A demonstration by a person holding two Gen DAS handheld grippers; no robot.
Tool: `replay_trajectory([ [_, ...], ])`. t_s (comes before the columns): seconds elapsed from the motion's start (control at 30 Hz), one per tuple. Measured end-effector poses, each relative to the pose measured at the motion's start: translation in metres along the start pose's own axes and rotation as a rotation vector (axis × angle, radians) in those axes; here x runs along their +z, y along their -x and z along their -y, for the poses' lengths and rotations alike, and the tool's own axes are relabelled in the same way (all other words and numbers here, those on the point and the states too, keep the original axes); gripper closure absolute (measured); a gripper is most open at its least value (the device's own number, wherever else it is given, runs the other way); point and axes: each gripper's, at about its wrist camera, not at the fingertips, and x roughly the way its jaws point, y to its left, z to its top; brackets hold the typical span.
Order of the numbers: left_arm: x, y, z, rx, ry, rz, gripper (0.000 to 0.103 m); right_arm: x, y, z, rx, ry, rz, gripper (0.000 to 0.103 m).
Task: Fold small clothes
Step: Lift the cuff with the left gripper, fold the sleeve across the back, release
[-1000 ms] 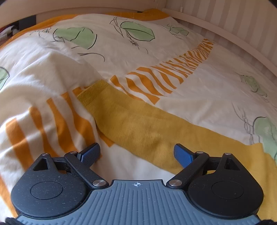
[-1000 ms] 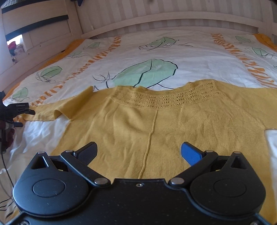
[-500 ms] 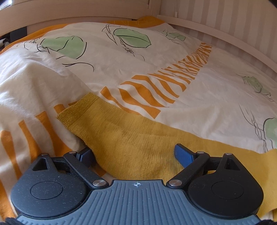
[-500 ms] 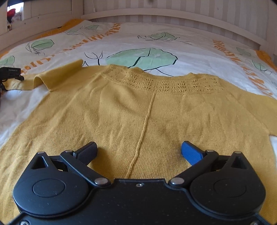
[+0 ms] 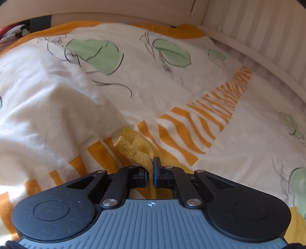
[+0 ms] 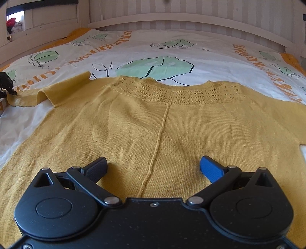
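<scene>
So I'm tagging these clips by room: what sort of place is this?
Most likely a bedroom. The yellow sweater lies spread on a bed's leaf-printed duvet, with a pale wooden bed rail running behind it against striped wallpaper.

The sweater (image 6: 172, 134) lay flat on the bed (image 6: 210, 57), its neckline toward the headboard (image 6: 191, 21). The right tongs (image 6: 153, 166) hovered over the sweater's near part, astride its centre seam. Left of the sweater's body, the left tongs (image 5: 151, 172) pinched the sleeve (image 5: 133, 145) end.
</scene>
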Motion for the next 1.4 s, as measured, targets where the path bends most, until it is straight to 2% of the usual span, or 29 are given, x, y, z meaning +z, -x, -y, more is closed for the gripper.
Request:
replay_trajectory([
  [0.1, 0.003, 0.020, 0.015, -0.016, -0.071, 0.015, 0.097, -0.001, 0.001, 0.001, 0.004, -0.004, 0.002, 0.000],
  [0.2, 0.008, 0.045, 0.037, -0.062, -0.128, 0.039, 0.097, 0.000, 0.001, 0.002, 0.009, -0.010, 0.002, 0.000],
  [0.47, 0.020, 0.132, 0.124, -0.253, -0.256, 0.120, 0.097, 0.005, 0.003, 0.007, 0.039, -0.029, -0.022, 0.000],
  [0.6, 0.015, 0.171, 0.175, -0.355, -0.306, 0.127, 0.097, 0.015, 0.010, 0.018, 0.104, -0.050, -0.053, 0.001],
  [0.73, 0.001, 0.196, 0.222, -0.457, -0.352, 0.131, 0.097, 0.024, 0.036, 0.039, 0.119, -0.058, -0.018, 0.001],
  [0.9, -0.035, 0.207, 0.282, -0.559, -0.403, 0.103, 0.097, 0.019, 0.063, 0.073, 0.085, -0.030, 0.008, 0.001],
  [1.03, -0.075, 0.203, 0.323, -0.600, -0.420, 0.053, 0.097, 0.004, 0.073, 0.099, 0.026, -0.030, 0.027, 0.001],
  [1.23, -0.143, 0.199, 0.374, -0.611, -0.499, 0.003, 0.096, -0.013, 0.069, 0.137, 0.001, -0.193, 0.030, 0.001],
  [1.4, -0.186, 0.194, 0.398, -0.634, -0.559, -0.030, 0.094, -0.013, 0.065, 0.146, 0.006, -0.233, 0.042, 0.001],
])
